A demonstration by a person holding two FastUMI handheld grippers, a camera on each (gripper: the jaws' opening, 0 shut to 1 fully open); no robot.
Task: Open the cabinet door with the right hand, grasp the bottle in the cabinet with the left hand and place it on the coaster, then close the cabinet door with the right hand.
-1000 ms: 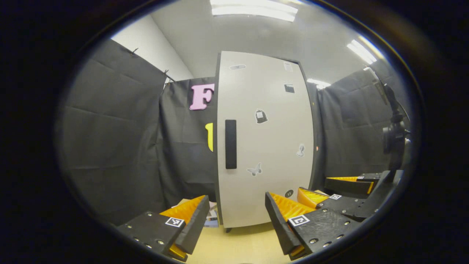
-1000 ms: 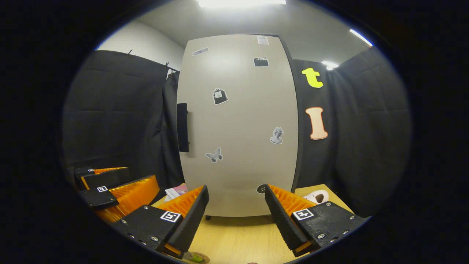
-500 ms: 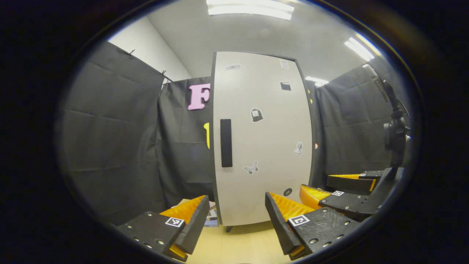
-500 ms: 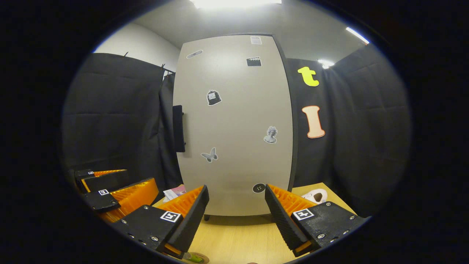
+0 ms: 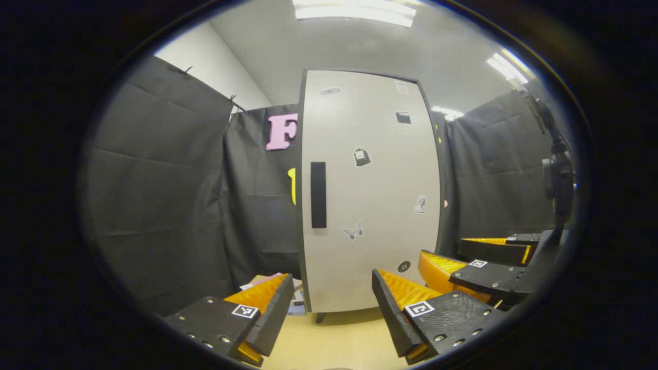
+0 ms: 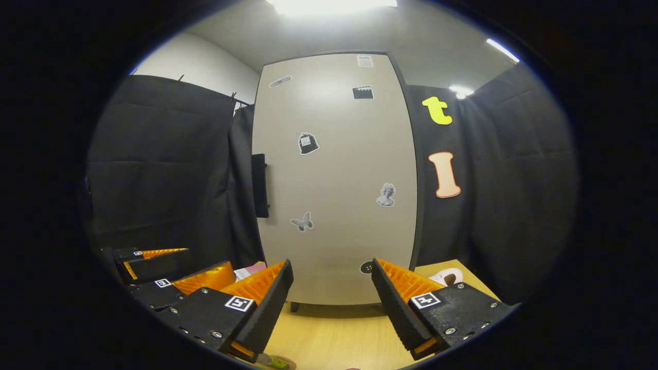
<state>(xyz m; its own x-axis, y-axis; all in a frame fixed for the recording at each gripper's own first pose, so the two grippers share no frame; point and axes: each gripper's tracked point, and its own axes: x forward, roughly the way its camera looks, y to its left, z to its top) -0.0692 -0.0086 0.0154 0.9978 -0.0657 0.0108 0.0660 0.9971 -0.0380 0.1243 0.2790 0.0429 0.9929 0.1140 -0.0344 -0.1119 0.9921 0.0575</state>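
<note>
Comparing the left gripper view against a second earlier, the framing had barely drifted — the cabinet door (image 5: 370, 190) sat flush and shut, its dark vertical handle (image 5: 318, 195) a touch further left in frame than before, so the approach was small and slow. The left gripper (image 5: 331, 313) hung above the wooden table (image 5: 334, 344) with its jaws spread wide and nothing between them; the right gripper (image 5: 462, 264) showed at lower right, also spread, and a bit lower in frame than a second back. In the right gripper view, the door (image 6: 336, 180) filled the centre, the handle (image 6: 259, 185) edge-on at its left side, well apart from the right gripper (image 6: 331, 303), whose jaws stood wide and empty over the table (image 6: 334, 336). The left gripper (image 6: 169, 272) sat at lower left, lower and closer to the right one than before. A pale object (image 6: 447, 277) lay on the table to the right of the cabinet; I couldn't tell what it was. The bottle was behind the shut door, hidden. A rim of a round thing at the bottom edge (image 6: 275, 364) may have been the coaster — too clipped to confirm. Judgement: task still at step one, with the right gripper needing to shift left to reach the handle.
</note>
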